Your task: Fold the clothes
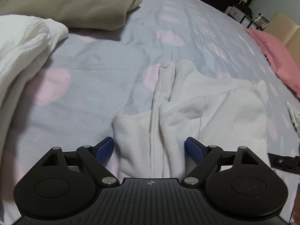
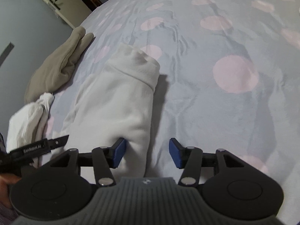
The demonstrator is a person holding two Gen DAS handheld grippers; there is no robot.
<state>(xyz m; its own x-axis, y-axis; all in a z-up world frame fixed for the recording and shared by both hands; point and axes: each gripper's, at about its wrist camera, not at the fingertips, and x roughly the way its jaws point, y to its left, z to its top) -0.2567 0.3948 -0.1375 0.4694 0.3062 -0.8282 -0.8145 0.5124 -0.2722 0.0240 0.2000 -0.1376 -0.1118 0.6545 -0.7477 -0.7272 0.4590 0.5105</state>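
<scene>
A white fleece garment lies on the bed, its folds running away from me; it also shows in the right wrist view with a ribbed cuff or hem at its far end. My left gripper is open, its blue pads on either side of the garment's near edge. My right gripper is open, with the garment's near right corner between its jaws, close to the left pad. The left gripper's finger shows at the left of the right wrist view.
The bed has a grey sheet with pink dots. A beige folded fleece and a white crumpled cloth lie at the left. A pink pillow lies at the right. A door stands beyond the bed.
</scene>
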